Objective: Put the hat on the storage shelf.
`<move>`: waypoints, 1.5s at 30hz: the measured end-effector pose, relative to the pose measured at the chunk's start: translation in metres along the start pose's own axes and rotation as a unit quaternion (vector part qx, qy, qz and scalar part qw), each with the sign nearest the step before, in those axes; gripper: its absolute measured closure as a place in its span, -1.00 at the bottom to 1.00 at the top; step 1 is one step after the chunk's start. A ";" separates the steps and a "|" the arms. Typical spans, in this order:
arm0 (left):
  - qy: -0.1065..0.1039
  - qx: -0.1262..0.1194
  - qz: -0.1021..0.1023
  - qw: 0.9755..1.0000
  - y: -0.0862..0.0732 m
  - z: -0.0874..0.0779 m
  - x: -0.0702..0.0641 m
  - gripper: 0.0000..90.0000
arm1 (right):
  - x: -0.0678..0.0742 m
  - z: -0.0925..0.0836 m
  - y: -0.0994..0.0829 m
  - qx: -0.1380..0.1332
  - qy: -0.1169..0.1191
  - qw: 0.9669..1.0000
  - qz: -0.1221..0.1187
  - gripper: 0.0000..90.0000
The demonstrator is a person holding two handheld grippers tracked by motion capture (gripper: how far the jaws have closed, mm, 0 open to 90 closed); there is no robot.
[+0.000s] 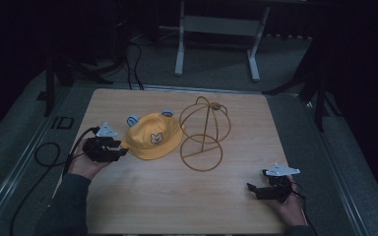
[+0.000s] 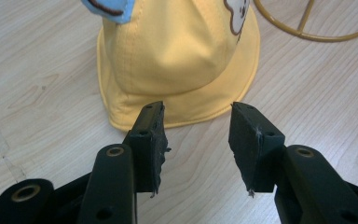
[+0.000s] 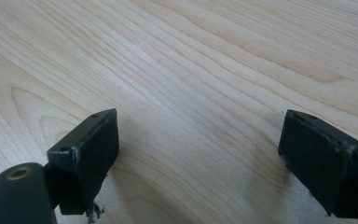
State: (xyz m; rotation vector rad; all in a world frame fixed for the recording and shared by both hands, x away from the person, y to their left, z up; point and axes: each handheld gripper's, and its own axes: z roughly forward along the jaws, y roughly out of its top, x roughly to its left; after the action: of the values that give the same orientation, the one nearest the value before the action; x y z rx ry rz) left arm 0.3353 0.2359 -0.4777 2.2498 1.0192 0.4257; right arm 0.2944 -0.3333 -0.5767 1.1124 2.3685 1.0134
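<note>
A yellow child's bucket hat (image 1: 153, 136) with blue ears and a bear face lies on the wooden table (image 1: 177, 196), left of a golden wire hat stand (image 1: 204, 132). My left gripper (image 1: 120, 150) sits at the hat's left brim, open. In the left gripper view the hat (image 2: 182, 60) lies just beyond the jaws, its brim edge between them, and my left gripper (image 2: 198, 123) holds nothing. My right gripper (image 1: 253, 189) rests near the table's front right, open over bare wood (image 3: 196, 93), far from the hat.
The wire stand's ring base (image 2: 314, 21) shows at the top right of the left gripper view. Cables (image 1: 44, 157) trail off the table's left side. A white frame (image 1: 216, 29) stands on the floor behind the table.
</note>
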 end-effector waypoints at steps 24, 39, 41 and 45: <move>-0.013 0.008 0.022 1.000 0.023 -0.004 0.001 0.17 | 0.000 0.000 0.000 0.000 0.000 1.000 0.000 -0.73; -0.045 0.008 0.028 0.999 0.039 0.003 0.001 0.26 | 0.000 0.000 0.000 0.000 0.000 1.000 0.000 -0.73; -0.046 0.006 0.028 0.999 0.041 0.003 0.002 0.26 | 0.000 0.000 0.000 0.000 0.000 1.000 0.000 -0.73; -0.047 0.002 0.031 0.998 0.047 0.000 0.004 0.28 | 0.000 0.000 0.000 0.000 0.000 1.000 0.000 -0.73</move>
State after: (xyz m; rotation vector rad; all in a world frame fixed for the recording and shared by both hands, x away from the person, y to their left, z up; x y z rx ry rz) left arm 0.3638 0.2148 -0.4472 2.2875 0.9057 0.3393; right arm 0.2945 -0.3333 -0.5767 1.1116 2.3682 1.0147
